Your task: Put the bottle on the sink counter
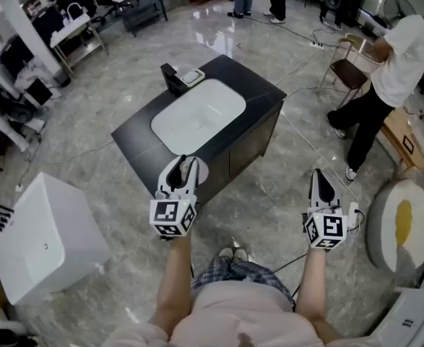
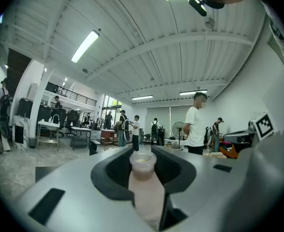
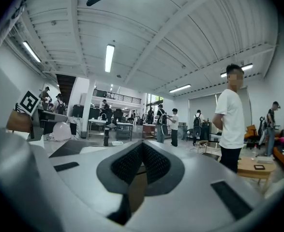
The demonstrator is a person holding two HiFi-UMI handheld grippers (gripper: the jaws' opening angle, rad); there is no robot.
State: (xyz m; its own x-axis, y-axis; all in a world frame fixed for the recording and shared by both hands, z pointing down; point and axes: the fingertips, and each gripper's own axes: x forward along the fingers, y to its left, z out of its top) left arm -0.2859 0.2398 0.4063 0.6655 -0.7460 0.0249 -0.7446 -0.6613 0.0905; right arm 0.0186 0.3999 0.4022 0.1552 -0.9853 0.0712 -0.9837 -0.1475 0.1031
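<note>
The bottle [image 2: 144, 187] has a pale pink body and a translucent cap, and it stands upright between the left gripper's jaws. My left gripper [image 2: 144, 159] is shut on it. In the head view the left gripper [image 1: 184, 163] hovers over the near corner of the black sink counter [image 1: 136, 139], with the bottle [image 1: 199, 170] showing beside its fingers. The white basin [image 1: 197, 114] and a dark faucet [image 1: 172, 80] lie beyond. My right gripper [image 1: 318, 178] hangs over the floor to the right of the counter; in its own view the right gripper [image 3: 142, 146] has its jaws together with nothing between them.
A white box [image 1: 42, 233] stands on the floor at the left. At the right, a person in a white shirt [image 1: 403, 56] bends beside a chair [image 1: 345, 67], and a round white object with a yellow centre [image 1: 403, 223] sits nearer. Cables cross the floor. A small dish [image 1: 192, 76] sits beside the faucet.
</note>
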